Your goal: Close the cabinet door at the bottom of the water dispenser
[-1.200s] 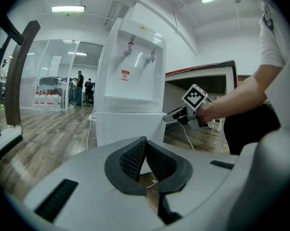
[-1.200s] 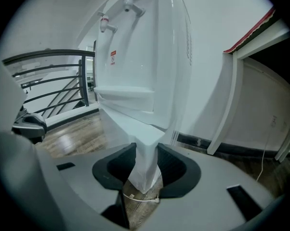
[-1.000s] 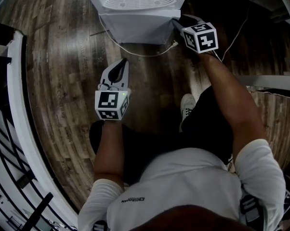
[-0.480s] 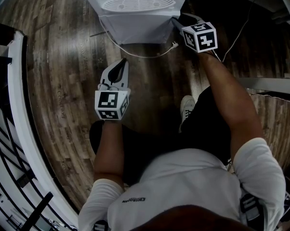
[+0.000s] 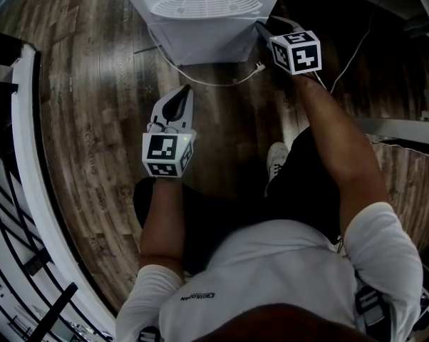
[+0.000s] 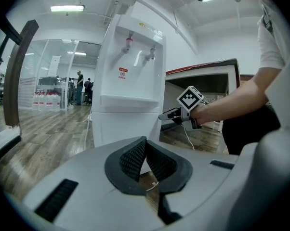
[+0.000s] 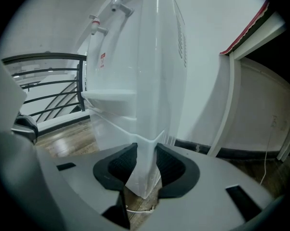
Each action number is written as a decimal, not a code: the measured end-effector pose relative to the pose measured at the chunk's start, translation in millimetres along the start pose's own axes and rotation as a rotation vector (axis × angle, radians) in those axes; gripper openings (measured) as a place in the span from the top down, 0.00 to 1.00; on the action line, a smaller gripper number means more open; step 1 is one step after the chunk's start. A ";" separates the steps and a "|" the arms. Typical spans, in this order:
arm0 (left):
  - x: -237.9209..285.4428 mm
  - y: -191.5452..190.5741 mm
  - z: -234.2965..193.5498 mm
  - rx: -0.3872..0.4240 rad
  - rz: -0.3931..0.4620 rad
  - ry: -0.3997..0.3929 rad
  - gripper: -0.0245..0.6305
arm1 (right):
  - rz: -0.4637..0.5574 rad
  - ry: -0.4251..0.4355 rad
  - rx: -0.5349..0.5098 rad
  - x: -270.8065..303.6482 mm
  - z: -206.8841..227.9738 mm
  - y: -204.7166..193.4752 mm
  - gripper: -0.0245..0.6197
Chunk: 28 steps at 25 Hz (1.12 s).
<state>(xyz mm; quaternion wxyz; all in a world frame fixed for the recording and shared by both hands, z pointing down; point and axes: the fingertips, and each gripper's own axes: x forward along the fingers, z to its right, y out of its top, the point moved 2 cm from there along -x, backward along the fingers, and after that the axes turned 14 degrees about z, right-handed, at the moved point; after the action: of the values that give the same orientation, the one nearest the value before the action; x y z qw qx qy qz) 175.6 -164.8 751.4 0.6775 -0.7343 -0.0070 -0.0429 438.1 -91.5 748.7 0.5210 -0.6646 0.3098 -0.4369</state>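
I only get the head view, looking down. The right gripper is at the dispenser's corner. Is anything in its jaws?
Observer: Yes. The right gripper has the door edge between its jaws. The pads touch both sides of it as the jaws are closing.
Operator: Is the left one holding something too?
Observer: No. The left gripper has its jaws together with nothing between them.
Operator: Does the dispenser have taps? I can't see any.
Observer: Yes, the dispenser has two taps, side by side on its front.
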 end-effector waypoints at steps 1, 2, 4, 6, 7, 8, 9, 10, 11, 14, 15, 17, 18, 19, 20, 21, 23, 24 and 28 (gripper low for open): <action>0.0 0.1 0.3 0.002 -0.001 0.000 0.97 | 0.002 -0.003 0.001 0.6 0.6 0.3 0.75; -0.3 0.1 0.4 0.003 -0.002 0.001 0.97 | 0.004 -0.005 0.001 0.8 0.9 0.7 0.75; -0.9 -0.4 -0.1 0.002 -0.004 0.005 0.97 | 0.005 -0.006 0.001 0.8 0.9 1.4 0.75; -1.1 -0.9 -1.5 0.001 -0.007 0.010 0.97 | 0.008 -0.005 -0.001 0.9 1.0 1.6 0.75; -1.0 -1.0 -2.0 0.000 -0.008 0.012 0.97 | 0.008 -0.004 -0.002 1.0 1.0 1.5 0.75; -0.7 -0.9 -2.2 -0.001 -0.008 0.013 0.97 | 0.007 -0.004 -0.003 1.1 1.1 1.4 0.75; 0.0 -0.7 -2.0 -0.001 -0.007 0.013 0.97 | 0.006 -0.004 -0.005 1.2 1.3 1.1 0.75; 0.6 -0.6 -1.6 0.000 -0.006 0.013 0.97 | 0.006 -0.004 -0.008 1.3 1.4 0.9 0.75; 1.2 -0.5 -1.1 0.001 -0.005 0.013 0.97 | 0.005 -0.005 -0.012 1.4 1.5 0.7 0.75; 1.6 -1.0 -0.2 0.004 -0.008 0.015 0.97 | 0.005 -0.006 -0.018 1.2 1.3 0.4 0.75; 1.5 -1.3 -0.2 0.005 -0.010 0.017 0.97 | 0.005 -0.007 -0.019 0.9 1.0 0.7 0.75; 0.9 -2.1 -0.7 0.007 -0.015 0.020 0.97 | 0.005 -0.007 -0.021 0.1 0.0 1.7 0.75; 0.3 -2.3 -1.2 0.008 -0.017 0.022 0.97 | 0.005 -0.008 -0.021 -0.1 -0.4 1.9 0.75; -0.6 -2.3 -1.8 0.008 -0.018 0.024 0.97 | 0.006 -0.009 -0.020 0.1 -0.4 1.5 0.75; -1.5 -1.9 -2.3 0.009 -0.018 0.028 0.97 | 0.008 -0.011 -0.019 0.5 -0.2 0.8 0.75; -2.2 -1.2 -2.6 0.009 -0.018 0.031 0.97 | 0.009 -0.013 -0.017 0.8 0.0 0.2 0.75; -2.6 0.4 -2.0 0.005 -0.017 0.037 0.97 | 0.009 -0.014 -0.013 0.9 0.2 0.2 0.75; -2.2 1.3 -0.9 0.001 -0.017 0.037 0.97 | 0.008 -0.013 -0.011 0.9 0.2 0.7 0.75; 0.6 4.8 5.6 -0.002 -0.004 0.026 0.97 | 0.008 -0.007 0.009 -1.3 -0.5 1.7 0.75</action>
<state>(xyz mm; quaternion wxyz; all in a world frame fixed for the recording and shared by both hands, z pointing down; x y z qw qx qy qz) 176.9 -159.6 746.3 0.6765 -0.7345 0.0005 -0.0538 437.1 -91.0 746.8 0.5268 -0.6627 0.3087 -0.4336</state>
